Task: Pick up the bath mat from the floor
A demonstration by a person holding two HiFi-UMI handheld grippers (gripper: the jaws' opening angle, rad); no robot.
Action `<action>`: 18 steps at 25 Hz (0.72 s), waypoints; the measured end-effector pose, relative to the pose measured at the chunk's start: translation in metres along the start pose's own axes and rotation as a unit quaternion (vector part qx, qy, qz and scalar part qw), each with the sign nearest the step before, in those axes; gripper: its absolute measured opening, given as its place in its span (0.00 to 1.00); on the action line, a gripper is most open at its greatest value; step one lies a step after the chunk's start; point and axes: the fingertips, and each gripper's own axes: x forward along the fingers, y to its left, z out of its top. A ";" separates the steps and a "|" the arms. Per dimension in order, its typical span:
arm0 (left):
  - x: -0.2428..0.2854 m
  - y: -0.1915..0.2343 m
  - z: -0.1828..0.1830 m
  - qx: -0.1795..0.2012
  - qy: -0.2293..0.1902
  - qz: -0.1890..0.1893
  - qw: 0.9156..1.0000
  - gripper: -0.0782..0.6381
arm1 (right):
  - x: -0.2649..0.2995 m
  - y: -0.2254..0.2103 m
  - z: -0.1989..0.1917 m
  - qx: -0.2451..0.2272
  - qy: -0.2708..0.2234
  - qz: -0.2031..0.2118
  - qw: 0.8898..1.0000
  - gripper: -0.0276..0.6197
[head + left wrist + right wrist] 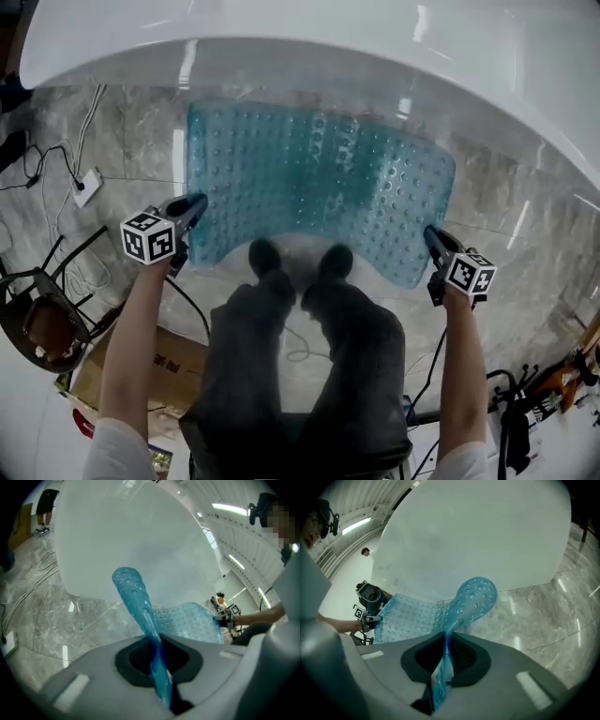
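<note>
Status: both hand-held grippers are on the bath mat (319, 178).

Left hand-held gripper (192, 208) is clamped on the mat's left corner, on the side away from the bathtub (309, 37). In the left gripper view the jaws are squeezed together with the blue sheet pinched edge-on between the pads. The corner flap sticks up past them toward the bathtub.

Right hand-held gripper (433, 239), same deal on the right corner: jaws tight on the mat, the rounded corner flopping up in front of the bathtub wall.

The mat is translucent blue, covered in bumps and small holes. It spans between the two grippers, directly in front of the bathtub, long side running along the tub. The edge away from the tub is lifted and sags in the middle, between the two grips. The edge nearest the tub sits close to the foot of the tub wall; I can't tell if it touches the floor (131, 131) there.

My shoes (265, 255) are on the side of the mat away from the bathtub, between the grippers, just beside the sagging edge. Each gripper view shows the other gripper at the mat's opposite corner.

Off the tub's left end, a white power strip (87, 187) with cables lies on the marble floor. A cardboard box (141, 366) sits further back from the tub, under my left arm.
</note>
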 end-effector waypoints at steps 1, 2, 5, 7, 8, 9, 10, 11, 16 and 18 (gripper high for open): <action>-0.012 -0.012 0.005 0.000 -0.003 -0.008 1.000 0.13 | -0.012 0.011 0.002 0.006 0.001 0.005 1.000 0.09; -0.025 -0.023 0.009 -0.001 -0.008 -0.015 1.000 0.13 | -0.025 0.022 0.004 0.012 0.002 0.010 1.000 0.09; -0.069 -0.057 0.020 0.003 -0.015 -0.034 0.999 0.13 | -0.061 0.067 0.009 0.025 0.000 0.028 0.999 0.09; -0.100 -0.083 0.030 0.009 -0.019 -0.042 0.999 0.13 | -0.085 0.103 0.015 0.035 -0.008 0.045 0.998 0.09; -0.115 -0.099 0.036 0.012 -0.020 -0.045 0.999 0.13 | -0.098 0.120 0.018 0.045 -0.014 0.058 0.997 0.09; -0.129 -0.117 0.042 0.015 -0.020 -0.048 0.999 0.13 | -0.113 0.137 0.021 0.059 -0.020 0.074 0.995 0.09; -0.144 -0.136 0.047 0.020 -0.018 -0.049 0.998 0.13 | -0.130 0.154 0.025 0.077 -0.027 0.092 0.992 0.09; -0.159 -0.156 0.053 0.023 -0.015 -0.051 0.998 0.13 | -0.148 0.172 0.028 0.096 -0.033 0.111 0.989 0.09; -0.252 -0.244 0.089 0.023 -0.032 -0.076 0.996 0.13 | -0.237 0.261 0.050 0.132 -0.074 0.151 0.977 0.09; -0.294 -0.273 0.106 0.019 -0.043 -0.083 0.995 0.13 | -0.274 0.298 0.059 0.147 -0.089 0.169 0.971 0.09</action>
